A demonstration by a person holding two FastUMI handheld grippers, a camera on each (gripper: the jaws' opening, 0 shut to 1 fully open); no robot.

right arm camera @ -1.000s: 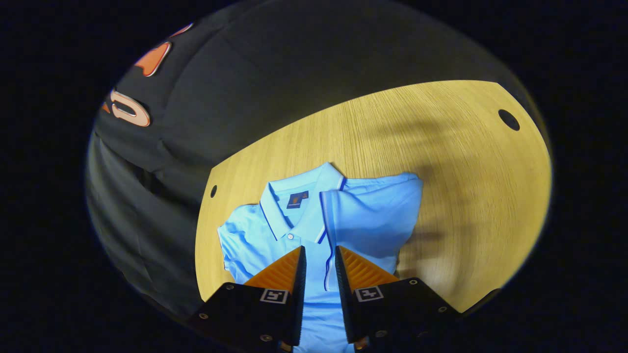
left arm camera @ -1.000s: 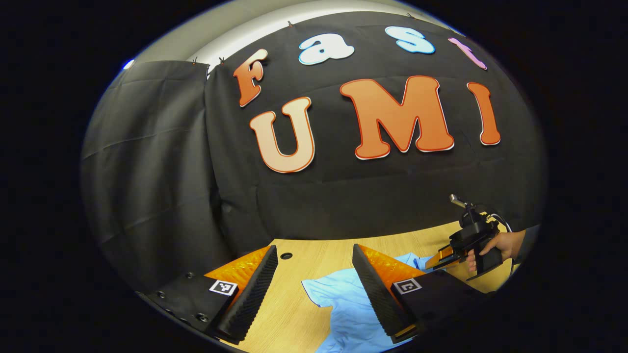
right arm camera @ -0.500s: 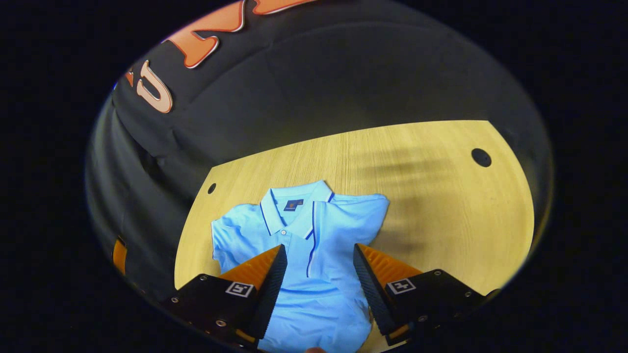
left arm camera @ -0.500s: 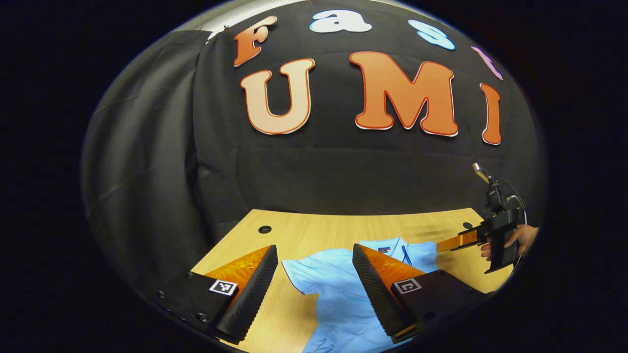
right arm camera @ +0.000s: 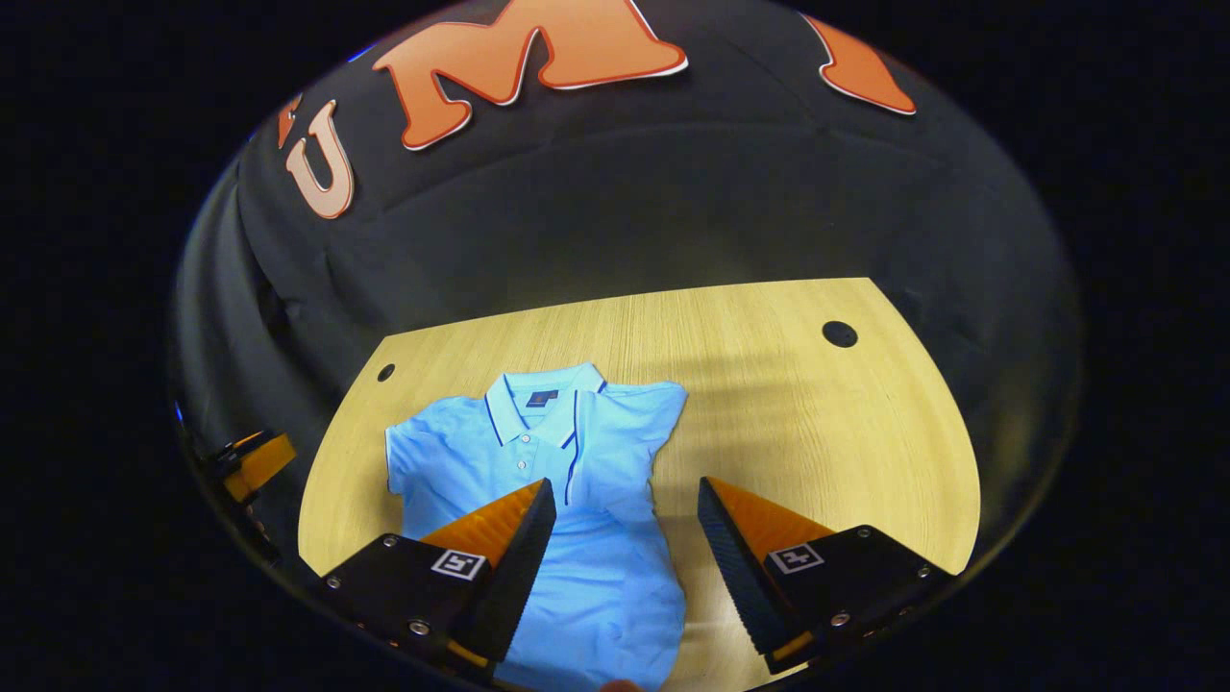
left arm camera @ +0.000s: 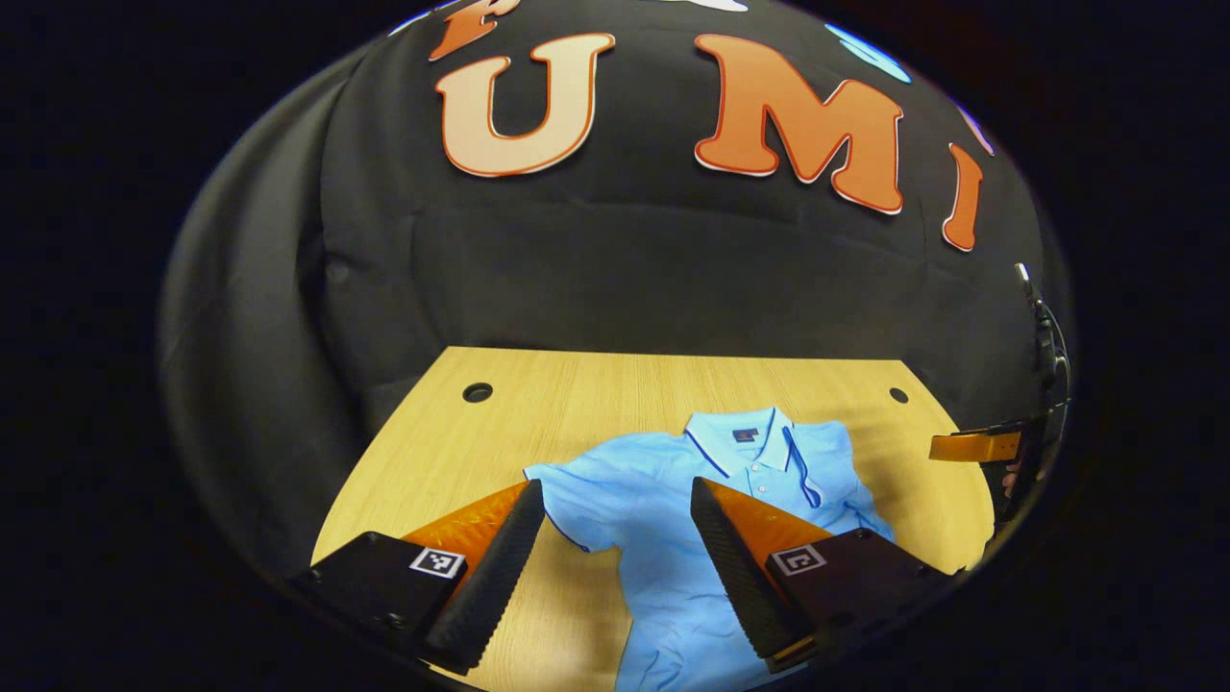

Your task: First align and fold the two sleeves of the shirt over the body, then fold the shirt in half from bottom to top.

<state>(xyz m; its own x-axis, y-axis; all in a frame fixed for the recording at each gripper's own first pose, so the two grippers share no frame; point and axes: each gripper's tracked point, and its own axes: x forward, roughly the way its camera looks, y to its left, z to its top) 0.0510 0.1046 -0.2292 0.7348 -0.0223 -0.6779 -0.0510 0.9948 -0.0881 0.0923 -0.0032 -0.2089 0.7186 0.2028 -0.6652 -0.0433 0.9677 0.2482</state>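
- We see the light blue polo shirt (right arm camera: 557, 481) lying flat on the wooden worktop (right arm camera: 817, 432), collar (right arm camera: 533, 408) toward the black booth wall and hem toward us.
- In the right gripper view, the sleeve on the right side of the picture is already folded in over the chest, its edge running down beside the placket; the other sleeve (right arm camera: 413, 457) is spread out on the wood.
- Our right tongs (right arm camera: 625, 548) stand wide apart and hold nothing. They hang above the near part of the shirt, with one finger over the cloth and the other over bare wood just beside the shirt's folded edge.
- Our left tongs (left arm camera: 610, 557) are also spread wide and empty. Between their fingers we see the outstretched sleeve (left arm camera: 567, 490) and the shirt's body (left arm camera: 673, 577); we cannot tell whether the fingertips touch the cloth.
- In the left gripper view, the right tongs show at the far right edge, above the worktop and apart from the shirt.
- Two round holes (right arm camera: 839, 333) sit near the worktop's back corners, well clear of the shirt.
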